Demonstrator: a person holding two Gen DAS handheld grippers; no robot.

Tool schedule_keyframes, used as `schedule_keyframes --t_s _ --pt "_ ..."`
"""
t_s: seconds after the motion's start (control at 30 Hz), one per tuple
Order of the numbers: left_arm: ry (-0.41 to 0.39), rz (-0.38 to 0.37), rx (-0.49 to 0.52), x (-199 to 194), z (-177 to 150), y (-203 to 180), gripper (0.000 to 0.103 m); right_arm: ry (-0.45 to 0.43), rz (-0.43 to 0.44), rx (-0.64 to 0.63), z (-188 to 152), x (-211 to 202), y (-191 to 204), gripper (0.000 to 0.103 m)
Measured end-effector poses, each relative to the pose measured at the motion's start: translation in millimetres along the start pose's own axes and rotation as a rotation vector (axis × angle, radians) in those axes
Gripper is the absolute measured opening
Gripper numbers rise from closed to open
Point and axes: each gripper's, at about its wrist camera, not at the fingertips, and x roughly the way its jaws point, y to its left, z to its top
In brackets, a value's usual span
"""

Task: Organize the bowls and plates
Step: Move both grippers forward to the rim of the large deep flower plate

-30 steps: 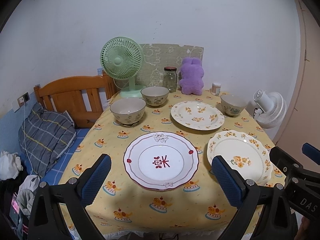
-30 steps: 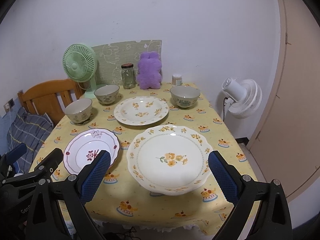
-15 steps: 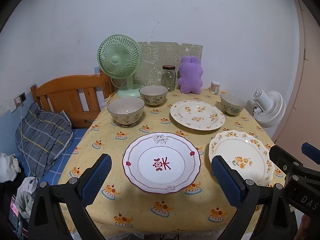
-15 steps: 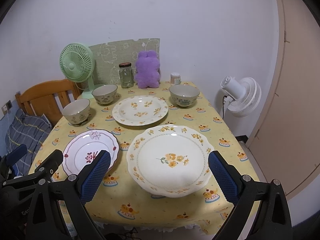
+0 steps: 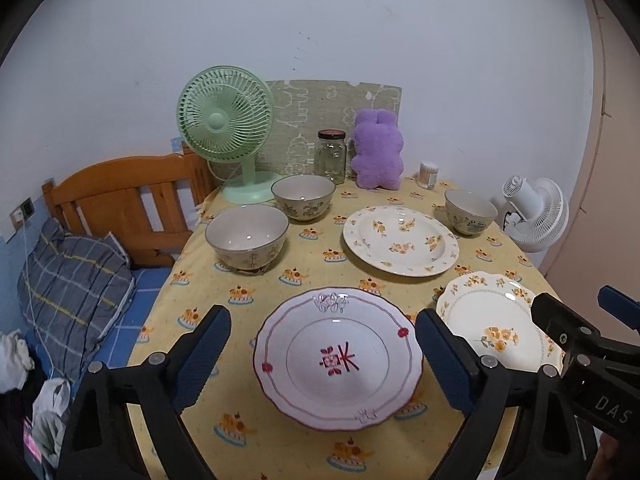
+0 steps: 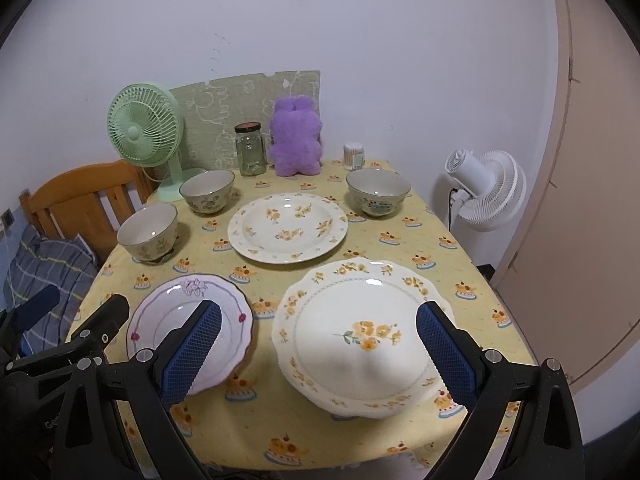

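Observation:
A white plate with a red rim and red mark [image 5: 338, 356] lies at the table's near left; my left gripper [image 5: 322, 356] hovers above it, open and empty. A scalloped yellow-flower plate [image 6: 360, 336] lies at the near right; my right gripper [image 6: 318, 350] hovers above it, open and empty. A round yellow-flower plate [image 5: 400, 240] lies in the middle. Three bowls stand apart: one at the left [image 5: 247, 236], one at the back left [image 5: 303, 197], one at the back right [image 5: 471, 211].
A green fan [image 5: 226, 128], a glass jar [image 5: 331, 156], a purple plush toy [image 5: 377, 154] and a small container [image 5: 428, 175] stand along the table's back edge [image 6: 376, 162]. A wooden bed frame [image 5: 120, 196] is at the left, a white fan [image 6: 486, 190] at the right.
Both grippers have moved a little closer to the table and lower over the near plates. No dish has moved.

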Motion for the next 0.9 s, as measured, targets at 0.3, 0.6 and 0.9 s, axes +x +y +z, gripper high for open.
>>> schedule_keyframes --t_s 0.3,0.6,0.9 --pt "0.076 -0.051 0.013 24 4 -4 0.085 0.047 -0.054 0.03 10 19 7 0.095" --pt "0.139 -0.064 0.04 46 2 -42 0.082 0.102 -0.053 0.049 9 44 -22 0.095" --pt "0.213 -0.008 0.015 68 -2 -95 0.081 0.181 0.053 -0.04 18 78 -62 0.095"
